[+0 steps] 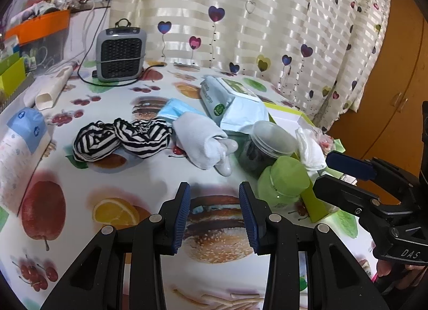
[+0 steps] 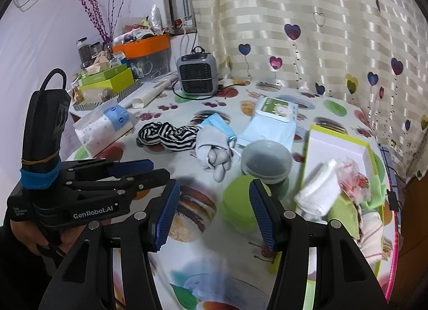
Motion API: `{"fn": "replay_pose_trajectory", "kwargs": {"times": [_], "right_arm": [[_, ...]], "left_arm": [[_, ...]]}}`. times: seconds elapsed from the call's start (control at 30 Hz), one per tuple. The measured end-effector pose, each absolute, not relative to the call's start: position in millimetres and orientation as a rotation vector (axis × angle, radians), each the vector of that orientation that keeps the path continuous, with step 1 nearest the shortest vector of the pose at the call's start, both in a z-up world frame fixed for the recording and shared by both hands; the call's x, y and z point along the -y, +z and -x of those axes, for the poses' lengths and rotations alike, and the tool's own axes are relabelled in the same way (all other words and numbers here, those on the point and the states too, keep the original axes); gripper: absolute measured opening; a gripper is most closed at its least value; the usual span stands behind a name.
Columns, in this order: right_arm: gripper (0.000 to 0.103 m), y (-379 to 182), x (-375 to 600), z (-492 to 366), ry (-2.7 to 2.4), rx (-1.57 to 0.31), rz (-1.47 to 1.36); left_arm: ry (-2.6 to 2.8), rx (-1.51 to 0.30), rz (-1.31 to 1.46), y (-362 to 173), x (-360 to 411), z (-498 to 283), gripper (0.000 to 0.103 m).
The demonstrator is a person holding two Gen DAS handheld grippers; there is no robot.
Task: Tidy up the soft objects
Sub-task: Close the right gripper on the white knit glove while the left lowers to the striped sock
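A black-and-white striped cloth (image 1: 121,138) (image 2: 168,133) lies mid-table. Right of it lies a rolled grey-white sock (image 1: 202,140) (image 2: 214,149), with a blue face mask (image 1: 174,110) (image 2: 218,125) behind it. A green-rimmed white box (image 2: 339,144) (image 1: 287,116) at the right holds a white folded cloth (image 2: 318,189) (image 1: 310,149), a crinkly packet and other soft items. My left gripper (image 1: 215,215) is open and empty above the tablecloth, short of the sock; it also shows in the right wrist view (image 2: 136,170). My right gripper (image 2: 214,212) is open and empty beside a green jar (image 2: 240,208) (image 1: 283,184).
A dark jar with a clear lid (image 2: 264,161) (image 1: 263,145) stands by the box. A wet-wipes pack (image 2: 272,120) (image 1: 232,101), a small grey heater (image 1: 120,53) (image 2: 196,74), a tissue pack (image 1: 20,138) (image 2: 103,126) and cluttered boxes (image 2: 107,79) are around. Curtain (image 2: 307,29) behind.
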State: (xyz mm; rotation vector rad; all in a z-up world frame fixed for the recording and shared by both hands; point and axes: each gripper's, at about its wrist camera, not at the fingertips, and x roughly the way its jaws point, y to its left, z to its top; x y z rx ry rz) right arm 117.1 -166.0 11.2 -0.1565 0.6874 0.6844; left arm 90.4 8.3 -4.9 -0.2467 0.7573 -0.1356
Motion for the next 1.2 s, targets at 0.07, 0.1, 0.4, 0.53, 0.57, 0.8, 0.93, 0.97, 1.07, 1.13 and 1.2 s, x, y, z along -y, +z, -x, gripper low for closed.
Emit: {"fn": "replay_pose_trajectory", "kwargs": {"times": [0.07, 0.1, 0.4, 0.53, 0.57, 0.8, 0.93, 0.97, 1.07, 1.13, 1.2], "right_arm": [[0.055, 10.4, 159.3, -119.2, 0.692, -0.693, 0.168], [0.055, 9.9, 156.1, -120.2, 0.694, -0.696, 0.173], [0.055, 9.1, 123.4, -135.5, 0.712, -0.714, 0.232], [0.055, 4.0, 107.7, -146.4, 0.715, -0.74, 0.267], [0.055, 2.7, 104.0, -148.7, 0.714, -0.747, 0.275], [0.055, -7.1, 84.5, -171.8, 0.699, -0.801, 0.344], [0.055, -12.5, 74.9, -189.5, 0.678, -0.837, 0.39], [0.055, -13.8, 72.4, -193.2, 0.672, -0.846, 0.402], [0.055, -18.6, 62.8, -201.7, 0.676, -0.871, 0.446], [0.055, -23.3, 56.4, -206.6, 0.67, -0.89, 0.47], [0.055, -30.3, 50.3, -212.2, 0.668, -0.921, 0.493]], "left_arm": [[-0.128, -0.757, 0.251, -6.5, -12.6, -90.7, 0.036], [-0.123, -0.758, 0.254, -7.5, -15.1, -91.1, 0.036], [-0.079, -0.762, 0.278, -12.7, -36.4, -94.5, 0.036], [-0.065, -0.76, 0.286, -15.1, -46.9, -95.4, 0.036], [-0.06, -0.76, 0.289, -15.8, -49.6, -95.8, 0.036], [-0.023, -0.757, 0.318, -19.8, -71.2, -97.9, 0.036], [0.001, -0.753, 0.337, -21.1, -85.6, -100.3, 0.036], [0.006, -0.752, 0.342, -21.2, -89.5, -101.3, 0.036], [0.02, -0.752, 0.352, -21.5, -98.0, -103.9, 0.036], [0.024, -0.754, 0.359, -22.7, -102.3, -105.2, 0.037], [0.027, -0.756, 0.362, -23.3, -107.0, -108.0, 0.037]]}}
